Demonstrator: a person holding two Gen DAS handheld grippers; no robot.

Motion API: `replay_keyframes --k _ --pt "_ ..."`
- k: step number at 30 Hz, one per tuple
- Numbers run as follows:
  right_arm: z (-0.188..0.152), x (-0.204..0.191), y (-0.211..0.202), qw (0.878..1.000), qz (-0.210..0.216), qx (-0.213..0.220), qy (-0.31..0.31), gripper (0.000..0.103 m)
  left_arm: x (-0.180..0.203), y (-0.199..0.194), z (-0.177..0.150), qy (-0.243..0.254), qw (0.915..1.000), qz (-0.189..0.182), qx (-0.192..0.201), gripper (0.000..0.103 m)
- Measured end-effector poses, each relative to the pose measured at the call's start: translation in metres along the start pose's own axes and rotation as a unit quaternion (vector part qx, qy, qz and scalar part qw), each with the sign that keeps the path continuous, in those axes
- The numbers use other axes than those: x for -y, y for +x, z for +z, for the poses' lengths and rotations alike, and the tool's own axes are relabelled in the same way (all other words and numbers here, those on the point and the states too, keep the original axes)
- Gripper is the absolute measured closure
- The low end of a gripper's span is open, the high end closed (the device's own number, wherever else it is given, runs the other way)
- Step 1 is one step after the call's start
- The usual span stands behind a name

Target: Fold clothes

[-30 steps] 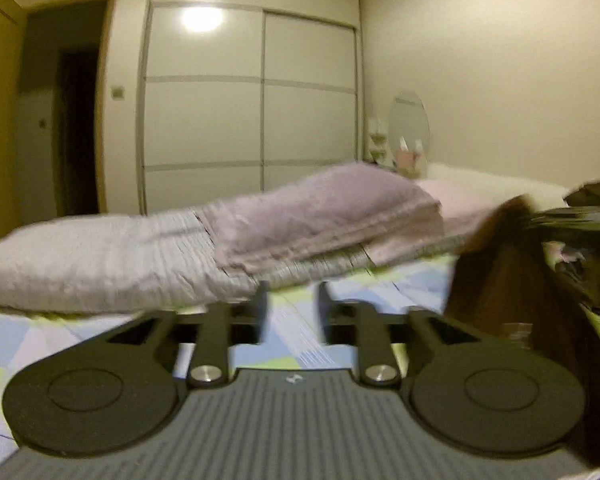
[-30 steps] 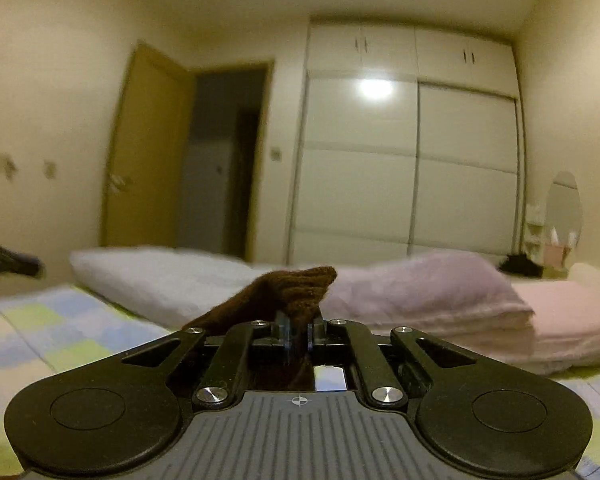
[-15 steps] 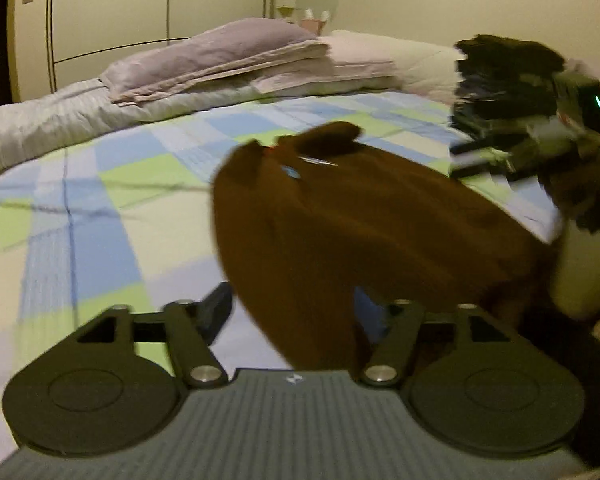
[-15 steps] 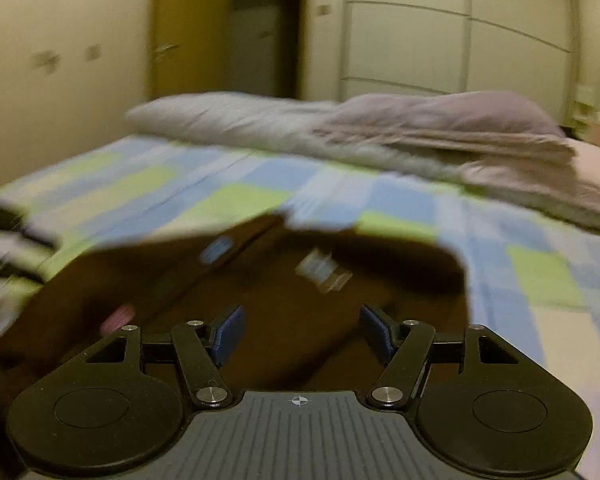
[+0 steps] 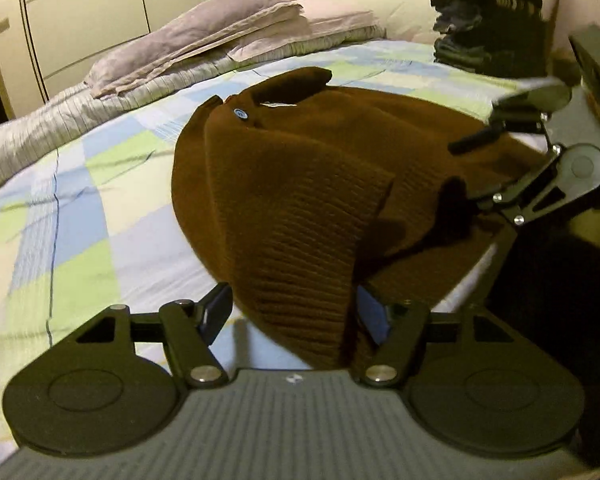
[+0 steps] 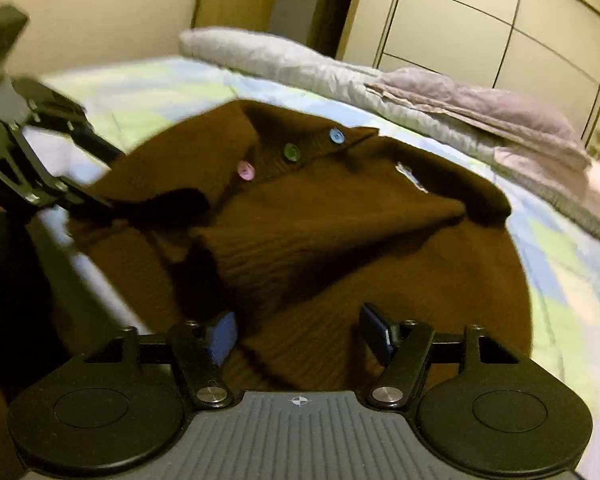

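— Where is the cardigan (image 5: 300, 184) found?
— Ribbed brown knit is spread rumpled on the checked bedsheet (image 5: 80, 220).
— And the claws?
— Left gripper (image 5: 294, 312) and right gripper (image 6: 298, 334) are both held released, fabric draped between the fingers.

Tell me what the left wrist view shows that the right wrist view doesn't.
Left wrist only: a dark stack of clothes at the far end of the bed, and the right tongs on the cardigan. Right wrist only: pink and green buttons, the doorway, the left tongs. Both: the brown cardigan on the checked sheet, its blue button, the grey quilt.
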State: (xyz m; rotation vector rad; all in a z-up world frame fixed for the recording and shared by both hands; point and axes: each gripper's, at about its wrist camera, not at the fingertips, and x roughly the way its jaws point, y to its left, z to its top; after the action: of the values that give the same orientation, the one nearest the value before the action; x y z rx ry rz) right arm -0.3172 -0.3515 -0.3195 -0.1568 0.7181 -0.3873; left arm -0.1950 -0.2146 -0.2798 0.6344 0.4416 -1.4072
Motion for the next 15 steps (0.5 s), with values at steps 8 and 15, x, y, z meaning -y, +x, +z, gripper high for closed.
replay_keyframes --k 8,15 --pt "-0.011 0.038 -0.073 0.986 -0.161 0.045 -0.003 0.101 0.021 -0.024 0.018 0.018 0.9981 -0.003 0.059 0.095" --pt "-0.092 0.087 -0.105 0.951 -0.259 -0.047 0.164 0.1 0.055 -0.011 0.014 0.059 0.9957 -0.063 0.033 0.094"
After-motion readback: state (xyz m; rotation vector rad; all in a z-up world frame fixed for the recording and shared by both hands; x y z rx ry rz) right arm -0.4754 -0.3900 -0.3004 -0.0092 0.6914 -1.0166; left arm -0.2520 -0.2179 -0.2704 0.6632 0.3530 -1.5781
